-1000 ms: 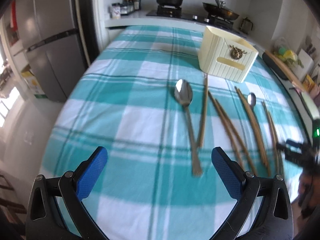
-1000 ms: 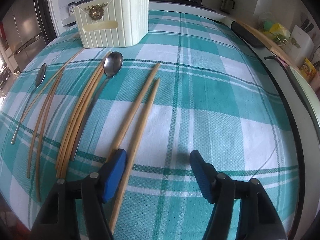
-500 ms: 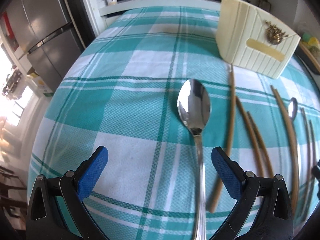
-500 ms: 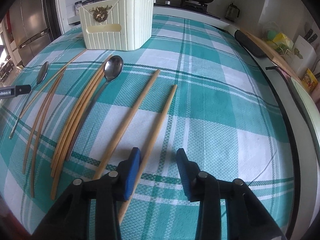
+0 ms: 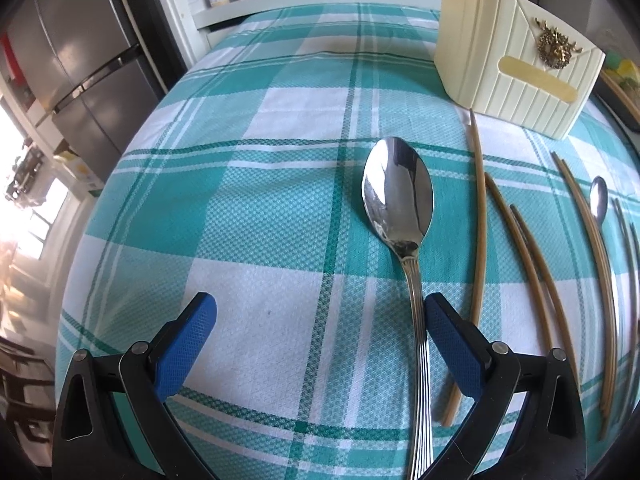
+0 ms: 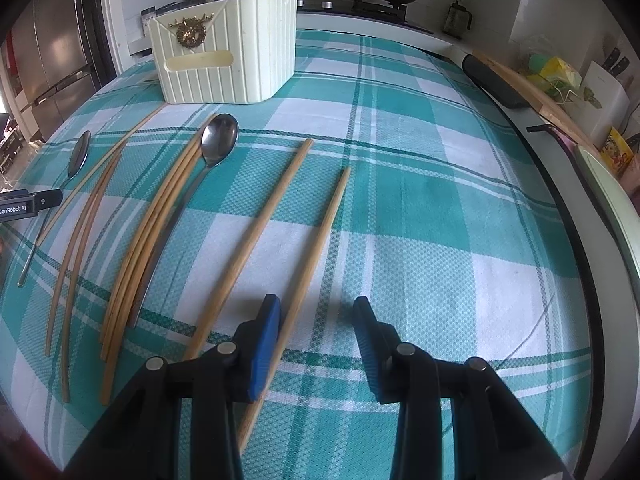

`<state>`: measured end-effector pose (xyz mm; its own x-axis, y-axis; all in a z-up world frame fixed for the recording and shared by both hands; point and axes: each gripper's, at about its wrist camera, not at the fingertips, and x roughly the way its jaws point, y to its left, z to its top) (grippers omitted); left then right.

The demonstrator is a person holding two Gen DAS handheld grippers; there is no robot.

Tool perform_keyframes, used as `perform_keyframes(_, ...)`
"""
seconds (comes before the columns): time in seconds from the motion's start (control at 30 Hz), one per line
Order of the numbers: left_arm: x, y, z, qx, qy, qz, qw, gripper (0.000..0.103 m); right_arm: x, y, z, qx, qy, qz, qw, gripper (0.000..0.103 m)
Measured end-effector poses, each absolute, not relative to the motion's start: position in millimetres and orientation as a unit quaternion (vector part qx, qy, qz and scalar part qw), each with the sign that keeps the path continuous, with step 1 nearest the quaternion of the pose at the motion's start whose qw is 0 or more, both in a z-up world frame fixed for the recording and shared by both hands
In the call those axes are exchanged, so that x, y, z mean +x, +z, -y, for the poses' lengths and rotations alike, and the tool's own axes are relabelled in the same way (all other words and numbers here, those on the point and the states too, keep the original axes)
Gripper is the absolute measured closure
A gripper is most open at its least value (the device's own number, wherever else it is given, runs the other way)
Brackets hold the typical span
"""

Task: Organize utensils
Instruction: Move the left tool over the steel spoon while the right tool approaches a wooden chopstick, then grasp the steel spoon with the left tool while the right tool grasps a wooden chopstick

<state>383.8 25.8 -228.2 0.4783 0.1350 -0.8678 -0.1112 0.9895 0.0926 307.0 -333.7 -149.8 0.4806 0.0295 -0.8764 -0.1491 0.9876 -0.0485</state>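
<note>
My left hand-held gripper, jaws wide apart, straddles the large spoon whose handle runs lengthwise just inside its right finger; my right hand-held gripper gapes around a chopstick.

A large steel spoon lies flat on the tabletop, bowl up and pointing far, handle running near. Just right of it lie thin brown chopsticks, then a small spoon among more sticks. Farther right a second steel spoon rests against a bundle of sticks, with two pale wooden chopsticks apart. A cream ribbed holder stands upright at the far side
</note>
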Motion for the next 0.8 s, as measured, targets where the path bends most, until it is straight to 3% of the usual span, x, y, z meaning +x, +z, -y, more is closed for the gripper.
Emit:
perform_keyframes(0.63, 378.5, -228.5, -55.2, 0.031, 0.034, -0.513, 0.857, 0.0, 313.0, -148.3, 344.4, -0.074, 0.045, -0.525, 0.847, 0.067)
perform_keyframes(0.8, 380.5, -231.3, -71.0, 0.024, 0.008, -0.535, 0.845, 0.0, 320.3, -149.6, 365.6, -0.031, 0.063, -0.549, 0.833, 0.065)
